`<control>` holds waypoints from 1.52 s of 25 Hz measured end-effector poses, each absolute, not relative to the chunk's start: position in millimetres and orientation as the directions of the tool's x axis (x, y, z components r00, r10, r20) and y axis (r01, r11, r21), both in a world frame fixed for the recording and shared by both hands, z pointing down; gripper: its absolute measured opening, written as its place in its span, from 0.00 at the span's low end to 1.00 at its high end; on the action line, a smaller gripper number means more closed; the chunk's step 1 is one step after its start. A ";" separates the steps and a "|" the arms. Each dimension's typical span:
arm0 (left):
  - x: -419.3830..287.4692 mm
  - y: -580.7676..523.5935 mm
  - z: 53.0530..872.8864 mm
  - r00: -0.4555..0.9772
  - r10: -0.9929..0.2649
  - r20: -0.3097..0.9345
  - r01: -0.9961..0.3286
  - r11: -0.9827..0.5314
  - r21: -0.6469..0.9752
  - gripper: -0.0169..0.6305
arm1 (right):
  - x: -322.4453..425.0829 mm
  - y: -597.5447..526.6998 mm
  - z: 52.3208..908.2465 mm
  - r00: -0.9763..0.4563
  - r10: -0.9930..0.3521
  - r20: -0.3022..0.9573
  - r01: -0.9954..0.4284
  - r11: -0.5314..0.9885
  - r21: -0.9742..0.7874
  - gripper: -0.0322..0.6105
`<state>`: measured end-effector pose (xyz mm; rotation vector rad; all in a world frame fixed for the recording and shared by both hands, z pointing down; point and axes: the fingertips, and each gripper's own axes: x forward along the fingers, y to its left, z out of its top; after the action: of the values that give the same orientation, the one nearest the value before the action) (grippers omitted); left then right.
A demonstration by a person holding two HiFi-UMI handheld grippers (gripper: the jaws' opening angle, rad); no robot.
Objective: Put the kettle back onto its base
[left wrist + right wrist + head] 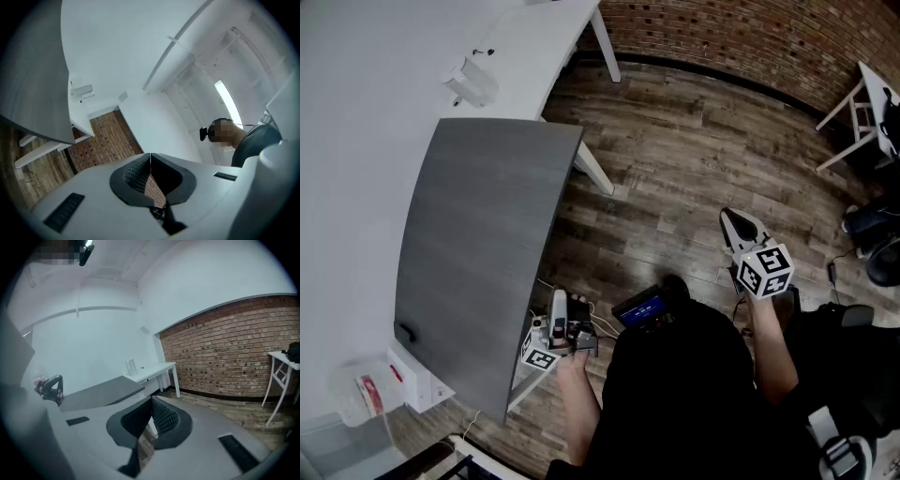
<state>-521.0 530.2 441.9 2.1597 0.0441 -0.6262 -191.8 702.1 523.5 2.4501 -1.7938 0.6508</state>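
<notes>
Kettle (358,394) way over by the near left corner of the grey table (478,244), left gripper (558,298) jaws pressed together on nothing, right gripper (728,216) same deal (closed, empty), both above wood floor (675,159)

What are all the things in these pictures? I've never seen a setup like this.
grey table: one, dark grey, left of centre
white table: one, white, beyond the grey one
clear container: one, see-through, on the white table
kettle, as it seems: one, clear with a red label, lower left by the grey table's corner
white stand: one, far right
brick wall: red-brown, top right
floor: brown wood
screen device: one, black with a blue display, at the person's chest
person: one, black top, bottom centre
left gripper: one, white, shut, empty
right gripper: one, white, shut, empty
</notes>
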 end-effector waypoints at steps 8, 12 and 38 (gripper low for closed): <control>-580.0 496.4 454.4 0.827 -0.265 -0.495 0.273 -0.581 0.767 0.05 | -251.5 634.9 485.7 0.177 -0.934 0.312 -0.966 -0.226 -0.127 0.08; -592.1 487.0 453.7 0.827 -0.256 -0.501 0.271 -0.599 0.753 0.05 | -273.8 617.2 475.3 0.160 -0.933 0.323 -0.980 -0.190 -0.065 0.08; -512.1 552.7 455.6 0.947 0.154 -0.282 0.310 -0.666 0.679 0.05 | -361.2 637.1 486.1 -0.212 -0.955 0.206 -0.795 0.046 -0.606 0.08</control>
<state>-512.1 552.7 455.6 2.3071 0.3256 -0.2563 -361.2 637.1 486.1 2.1060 -2.4379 1.0795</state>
